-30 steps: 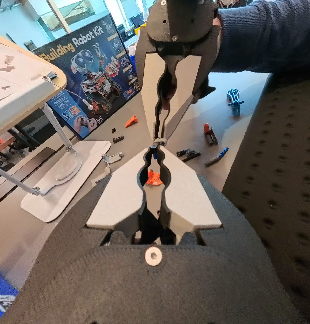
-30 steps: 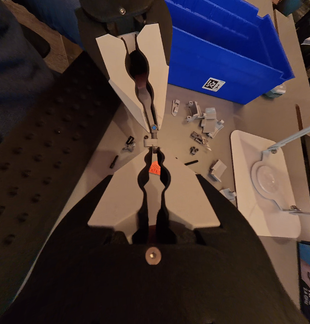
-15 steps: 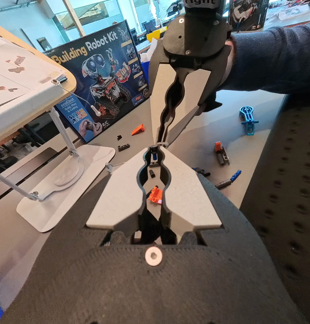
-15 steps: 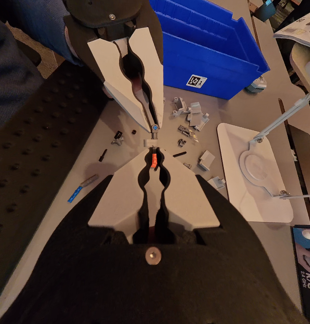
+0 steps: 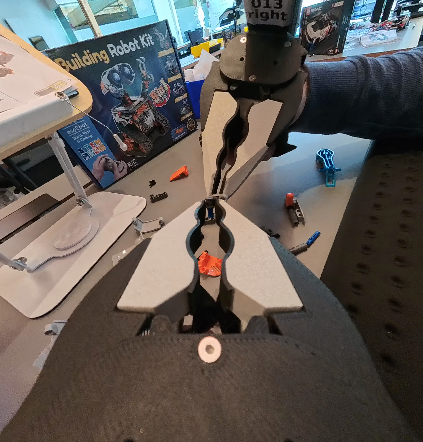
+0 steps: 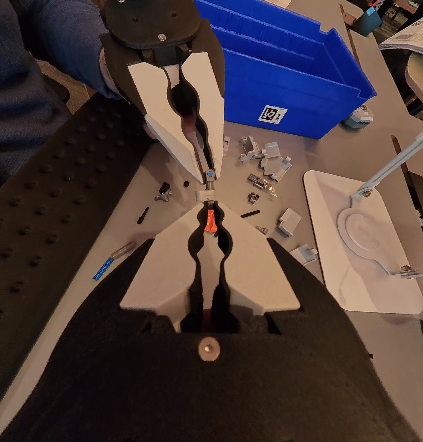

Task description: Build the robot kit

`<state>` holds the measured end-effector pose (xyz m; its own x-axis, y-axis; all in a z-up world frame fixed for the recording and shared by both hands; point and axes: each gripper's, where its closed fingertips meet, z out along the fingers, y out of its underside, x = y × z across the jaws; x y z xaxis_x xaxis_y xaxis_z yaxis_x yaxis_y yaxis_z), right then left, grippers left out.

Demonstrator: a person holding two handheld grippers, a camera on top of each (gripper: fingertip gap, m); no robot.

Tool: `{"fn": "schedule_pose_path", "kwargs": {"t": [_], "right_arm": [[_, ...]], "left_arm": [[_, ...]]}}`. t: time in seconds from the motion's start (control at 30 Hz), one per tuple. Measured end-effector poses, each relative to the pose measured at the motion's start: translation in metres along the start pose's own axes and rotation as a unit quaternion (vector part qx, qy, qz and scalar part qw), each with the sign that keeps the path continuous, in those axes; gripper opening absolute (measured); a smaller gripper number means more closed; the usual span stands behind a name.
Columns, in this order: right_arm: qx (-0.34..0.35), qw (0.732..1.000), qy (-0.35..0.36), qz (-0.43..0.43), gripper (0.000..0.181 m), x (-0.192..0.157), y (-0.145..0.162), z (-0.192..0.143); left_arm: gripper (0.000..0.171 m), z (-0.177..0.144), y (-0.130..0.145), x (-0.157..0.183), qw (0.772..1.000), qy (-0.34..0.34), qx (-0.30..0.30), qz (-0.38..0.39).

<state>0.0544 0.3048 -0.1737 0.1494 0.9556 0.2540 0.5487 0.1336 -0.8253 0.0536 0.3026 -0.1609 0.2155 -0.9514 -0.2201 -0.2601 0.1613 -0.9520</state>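
Jaws closed: left gripper (image 6: 210, 177) pinches grey pin with blue cross end (image 6: 210, 175); right gripper (image 6: 209, 202) clamps small white connector block (image 6: 205, 194), partly hidden. Grey tabletop (image 6: 299, 153) beneath; blue plastic bin (image 6: 289, 79) behind.

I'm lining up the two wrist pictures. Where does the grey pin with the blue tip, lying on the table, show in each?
Left wrist view: the grey pin lies right of centre, beside the dark studded mat.
Right wrist view: the grey pin lies at left, by the same mat's edge.
Shared landmark: the white stand base.
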Motion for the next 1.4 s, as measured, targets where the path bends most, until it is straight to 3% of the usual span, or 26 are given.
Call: {"fn": "schedule_pose_path", "kwargs": {"t": [0.53, 1.0, 1.4], "right_arm": [[0.019, 0.998, 0.058, 0.011, 0.011, 0.021, -0.005, -0.008], [0.032, 0.998, 0.058, 0.022, 0.018, 0.019, -0.012, -0.003], [0.013, 0.995, 0.080, 0.051, 0.013, 0.024, -0.007, 0.010]], "left_arm": [[0.006, -0.003, 0.001, -0.019, 0.999, -0.047, -0.003, -0.023], [0.006, -0.004, 0.002, -0.025, 0.998, -0.062, -0.002, -0.032], [0.006, -0.003, 0.004, -0.028, 0.997, -0.070, -0.009, -0.032]]}}
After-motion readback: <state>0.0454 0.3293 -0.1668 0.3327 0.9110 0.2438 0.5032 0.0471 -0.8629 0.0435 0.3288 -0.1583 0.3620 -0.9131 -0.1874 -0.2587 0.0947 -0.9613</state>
